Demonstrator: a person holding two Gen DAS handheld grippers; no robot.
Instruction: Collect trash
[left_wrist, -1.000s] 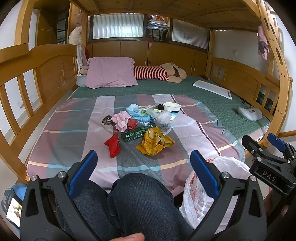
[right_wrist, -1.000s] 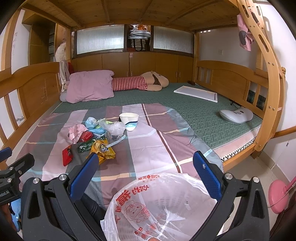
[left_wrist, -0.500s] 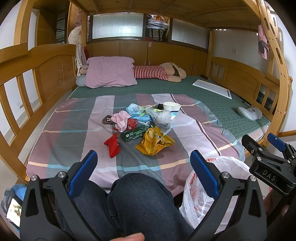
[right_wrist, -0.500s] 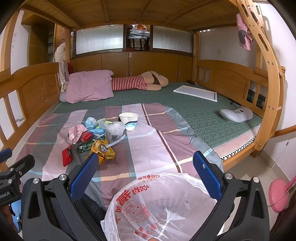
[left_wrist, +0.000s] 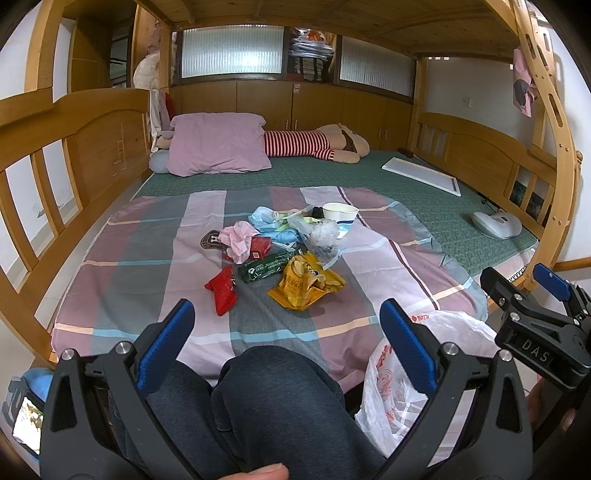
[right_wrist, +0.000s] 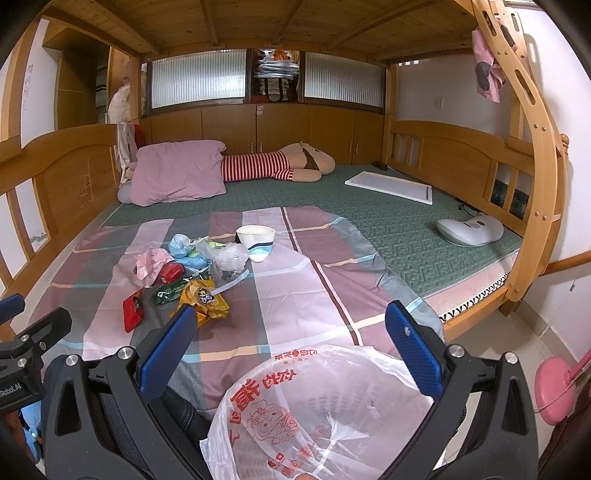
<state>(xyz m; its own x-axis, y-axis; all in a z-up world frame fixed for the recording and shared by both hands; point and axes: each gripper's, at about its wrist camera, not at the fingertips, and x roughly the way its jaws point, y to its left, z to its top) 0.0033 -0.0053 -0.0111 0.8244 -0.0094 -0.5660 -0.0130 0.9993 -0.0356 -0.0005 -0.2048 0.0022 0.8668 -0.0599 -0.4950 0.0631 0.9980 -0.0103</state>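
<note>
A wooden bunk bed (right_wrist: 436, 147) fills the room; its slatted rails stand on both sides; frosted ribbed windows (right_wrist: 199, 79) run above low wooden cabinets (right_wrist: 288, 127); a green mattress (right_wrist: 388, 221) lies beneath; white walls (right_wrist: 443, 88); pale tiled floor (right_wrist: 524, 332).

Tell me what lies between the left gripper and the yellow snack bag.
In the left wrist view, between the left gripper and the yellow snack bag lies only bare striped bedsheet; the person's knee sits under the gripper.

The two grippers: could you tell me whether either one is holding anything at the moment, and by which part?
Nothing is held. The left gripper and right gripper are both open and empty; the trash pile lies untouched on the bed.
</note>
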